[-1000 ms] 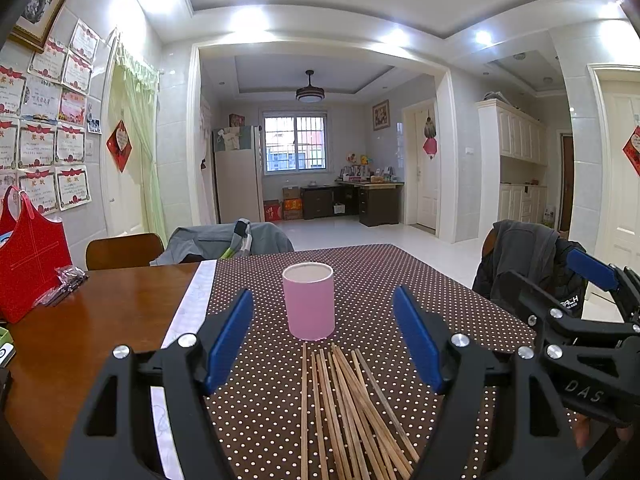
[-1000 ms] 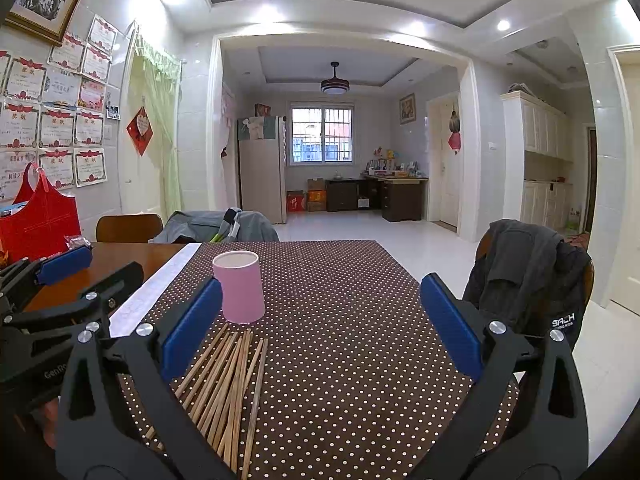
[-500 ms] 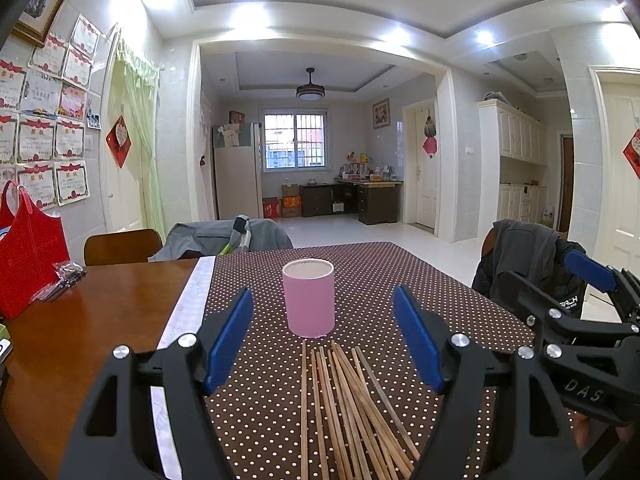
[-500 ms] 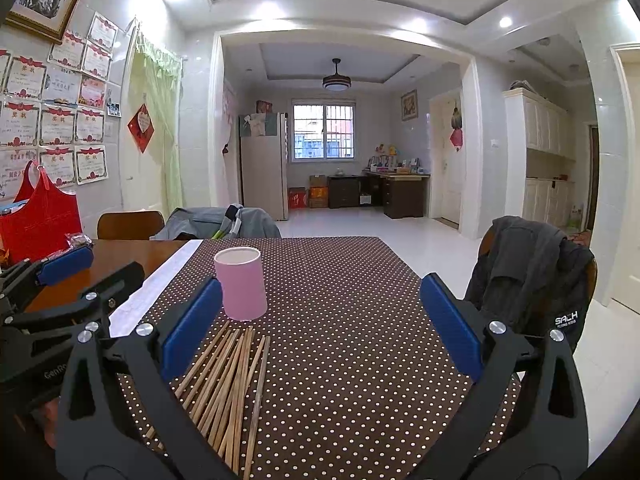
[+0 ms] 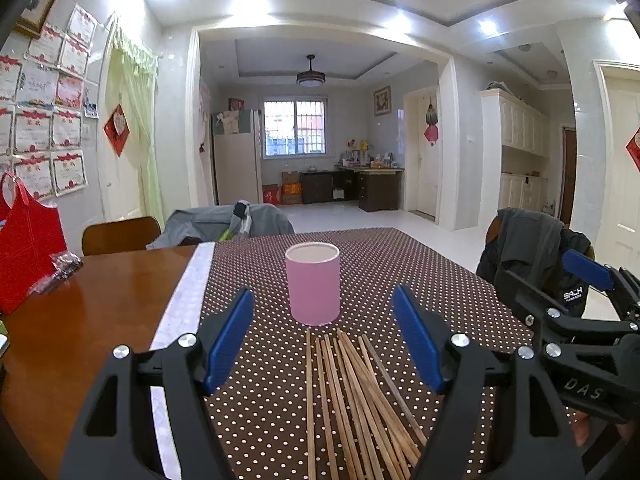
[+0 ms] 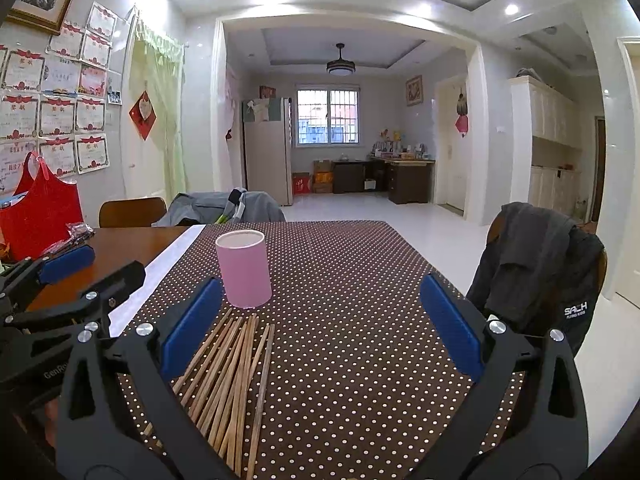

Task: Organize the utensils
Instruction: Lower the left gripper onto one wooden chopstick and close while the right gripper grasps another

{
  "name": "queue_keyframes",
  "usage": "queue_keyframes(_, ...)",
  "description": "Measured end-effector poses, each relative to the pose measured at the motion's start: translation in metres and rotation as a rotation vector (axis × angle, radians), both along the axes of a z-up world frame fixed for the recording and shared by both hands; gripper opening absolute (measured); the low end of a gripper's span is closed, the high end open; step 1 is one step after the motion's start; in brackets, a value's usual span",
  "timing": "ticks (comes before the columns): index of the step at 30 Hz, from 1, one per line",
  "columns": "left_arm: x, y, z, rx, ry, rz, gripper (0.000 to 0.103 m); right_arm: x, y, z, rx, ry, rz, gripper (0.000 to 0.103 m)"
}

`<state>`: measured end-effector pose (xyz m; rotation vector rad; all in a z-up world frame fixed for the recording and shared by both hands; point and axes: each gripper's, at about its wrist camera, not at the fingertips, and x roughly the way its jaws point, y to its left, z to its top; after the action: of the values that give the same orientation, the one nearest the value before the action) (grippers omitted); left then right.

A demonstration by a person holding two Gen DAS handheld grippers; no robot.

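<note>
A pink cylindrical cup stands upright on the brown polka-dot tablecloth. Just in front of it lie several wooden chopsticks in a loose fan. My left gripper hovers open above the chopsticks with nothing between its blue pads. My right gripper is also open and empty, to the right of the chopsticks. Each gripper shows at the edge of the other's view: the right one and the left one.
Bare wooden table lies left of the cloth, with a red bag and a small packet near the wall. Chairs draped with jackets stand at the far side and the right.
Both grippers have edged slightly forward and lower toward the cup and chopsticks; both stay open. The cup and chopsticks have not moved.
</note>
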<state>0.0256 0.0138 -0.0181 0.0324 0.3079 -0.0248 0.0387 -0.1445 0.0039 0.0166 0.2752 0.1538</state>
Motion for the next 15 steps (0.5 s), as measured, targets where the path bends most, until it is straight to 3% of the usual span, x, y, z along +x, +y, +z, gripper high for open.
queue_keyframes(8, 0.029, 0.019, -0.007, -0.050, 0.115, -0.068, 0.071, 0.021, 0.006, -0.008, -0.013, 0.069, 0.030, 0.097)
queue_keyframes(11, 0.046, 0.033, -0.017, -0.065, 0.213, -0.076, 0.071, 0.032, 0.012, -0.015, -0.058, 0.106, 0.030, 0.097)
queue_keyframes(15, 0.067, 0.046, -0.041, -0.023, 0.368, -0.063, 0.071, 0.048, 0.014, -0.032, -0.091, 0.194, 0.038, 0.097)
